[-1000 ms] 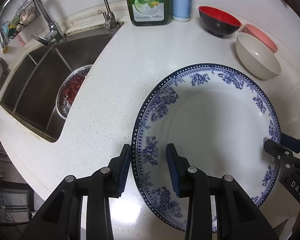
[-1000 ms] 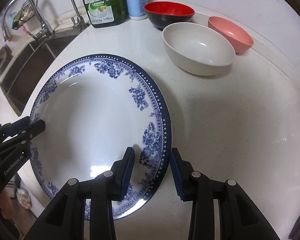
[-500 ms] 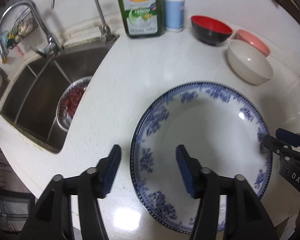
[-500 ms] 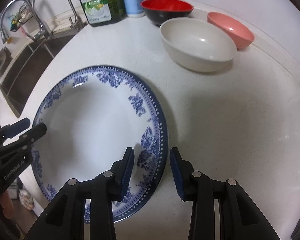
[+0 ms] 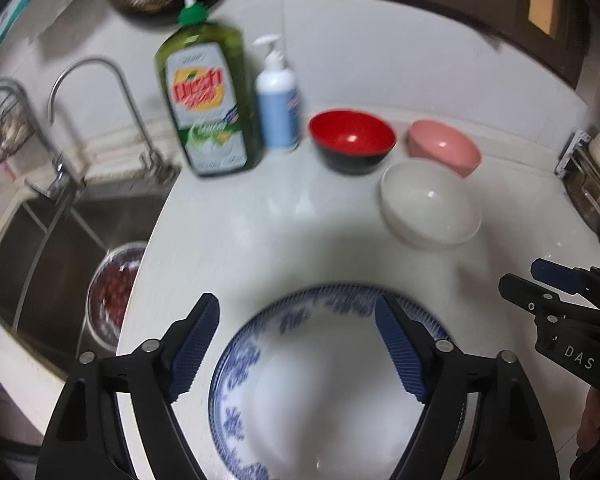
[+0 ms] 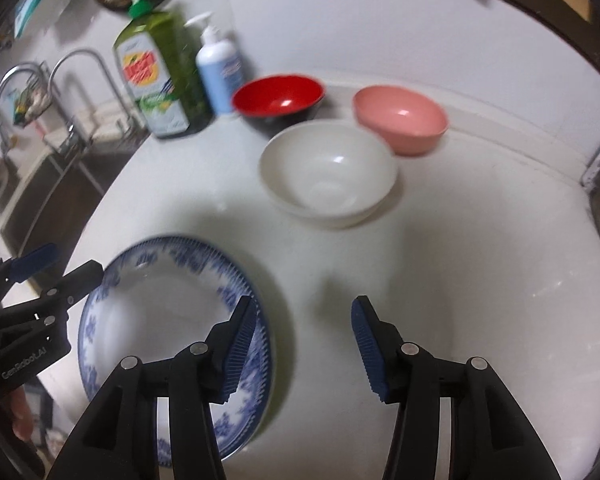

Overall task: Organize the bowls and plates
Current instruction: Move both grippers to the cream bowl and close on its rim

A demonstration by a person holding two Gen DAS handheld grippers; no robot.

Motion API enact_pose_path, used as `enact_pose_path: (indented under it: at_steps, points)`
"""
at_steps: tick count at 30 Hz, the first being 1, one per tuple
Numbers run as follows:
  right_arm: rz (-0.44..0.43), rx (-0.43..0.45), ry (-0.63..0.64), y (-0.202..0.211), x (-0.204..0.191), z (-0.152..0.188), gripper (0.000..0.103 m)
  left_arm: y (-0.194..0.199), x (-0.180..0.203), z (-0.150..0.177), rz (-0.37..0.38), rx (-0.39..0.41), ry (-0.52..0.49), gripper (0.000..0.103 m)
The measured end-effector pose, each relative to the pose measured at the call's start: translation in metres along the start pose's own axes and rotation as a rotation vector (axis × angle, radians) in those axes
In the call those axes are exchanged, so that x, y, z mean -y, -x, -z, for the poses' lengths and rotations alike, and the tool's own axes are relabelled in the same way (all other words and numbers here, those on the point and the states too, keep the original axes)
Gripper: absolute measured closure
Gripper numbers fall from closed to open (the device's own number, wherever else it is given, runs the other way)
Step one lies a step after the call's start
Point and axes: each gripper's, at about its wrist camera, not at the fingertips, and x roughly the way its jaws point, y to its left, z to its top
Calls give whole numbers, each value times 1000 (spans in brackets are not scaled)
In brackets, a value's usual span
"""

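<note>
Two grippers, both empty. Left gripper (image 5: 296, 346) has jaws spread wide, just been opening, nothing pinched; the blue-patterned plate (image 5: 320, 392) shows below and between its fingers, not touched by the pads. Right gripper (image 6: 304, 346) has jaws apart, also just been opening, nothing between them; its left finger overlaps the plate's right rim in view, contact not evident.

Plate lies flat, face up, near the front edge of the white surface (image 6: 440, 264), well clear of the sink (image 5: 60, 240) on the left. Round, so no long axis; its rim is level. Frames are motion-blurred.

Three bowls stand upright, mouths up, toward the back edge: white bowl (image 6: 328, 174) nearest the plate, red-and-black bowl (image 6: 278, 96) behind it beside the soap bottles, pink bowl (image 6: 400, 118) just beside the white one, toward the back right.

Judgement: plate looks set down; bowls are next. For a clean pick, come down over one rim wall of the white bowl, one finger inside and one outside, and close gently on it. Lift straight up. Risk: smooth rim slipping, or nudging the pink bowl.
</note>
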Motion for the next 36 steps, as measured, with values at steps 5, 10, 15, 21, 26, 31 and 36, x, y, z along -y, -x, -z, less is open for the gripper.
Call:
enact_pose_path:
  at_steps: [5, 10, 15, 21, 26, 31, 36]
  points:
    - [4, 54, -40, 11, 15, -18, 52, -5, 15, -29, 23, 48, -38, 8]
    - [-2, 70, -92, 9, 31, -35, 52, -24, 32, -50, 44, 36, -74, 7]
    - [16, 73, -132, -4, 43, -50, 52, -46, 44, -67, 57, 27, -107, 8]
    - [37, 65, -165, -22, 57, -64, 52, -77, 55, -80, 75, -12, -128, 13]
    - [36, 42, -189, -40, 64, -72, 52, -102, 64, -86, 81, -56, -146, 19]
    - [22, 0, -214, -62, 70, -76, 52, -126, 71, -87, 88, -100, -166, 23]
    - [13, -30, -211, -76, 71, -79, 60, -145, 77, -89, 100, -148, -165, 31]
